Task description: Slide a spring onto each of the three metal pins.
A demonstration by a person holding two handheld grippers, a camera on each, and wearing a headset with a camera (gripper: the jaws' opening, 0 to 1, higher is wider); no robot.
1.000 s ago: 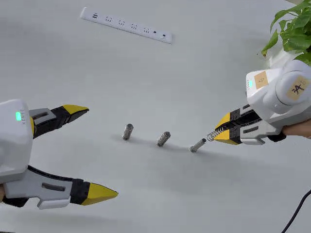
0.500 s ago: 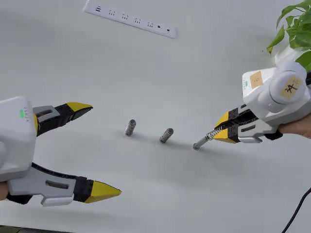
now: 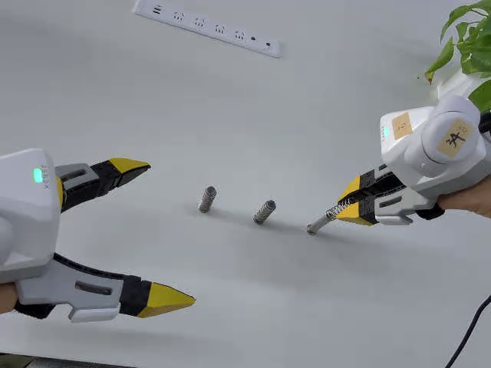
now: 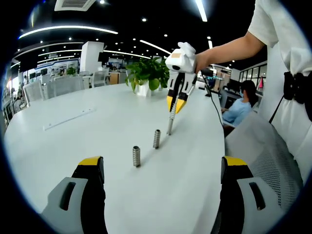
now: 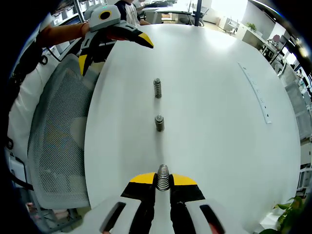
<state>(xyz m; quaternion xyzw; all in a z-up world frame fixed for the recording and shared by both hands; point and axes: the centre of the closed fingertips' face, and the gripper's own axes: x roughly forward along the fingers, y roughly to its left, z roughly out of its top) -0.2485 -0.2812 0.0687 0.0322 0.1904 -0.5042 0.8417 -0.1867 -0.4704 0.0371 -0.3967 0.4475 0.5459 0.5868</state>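
Note:
Three metal pins stand in a row on the white table (image 3: 230, 115). The left pin (image 3: 207, 198) and the middle pin (image 3: 265, 211) each carry a spring. My right gripper (image 3: 347, 208) is shut on a third spring (image 3: 335, 209), which sits tilted over the top of the right pin (image 3: 314, 225); that pin's lower part is bare. The right gripper view looks down the held spring (image 5: 163, 178) toward the two sprung pins (image 5: 159, 123) (image 5: 157, 87). My left gripper (image 3: 153, 230) hangs open at the left, apart from the pins. In its view the right gripper (image 4: 176, 105) is above the right pin (image 4: 170, 126).
A white power strip (image 3: 207, 28) lies at the far edge of the table. A potted plant (image 3: 466, 42) stands at the back right, and a black cable (image 3: 468, 337) runs along the right front. A grey mesh chair (image 5: 53, 146) stands beside the table.
My right gripper has brought the spring from just off the right pin's tip onto its top. The left gripper has stayed open; the head camera shifted slightly.

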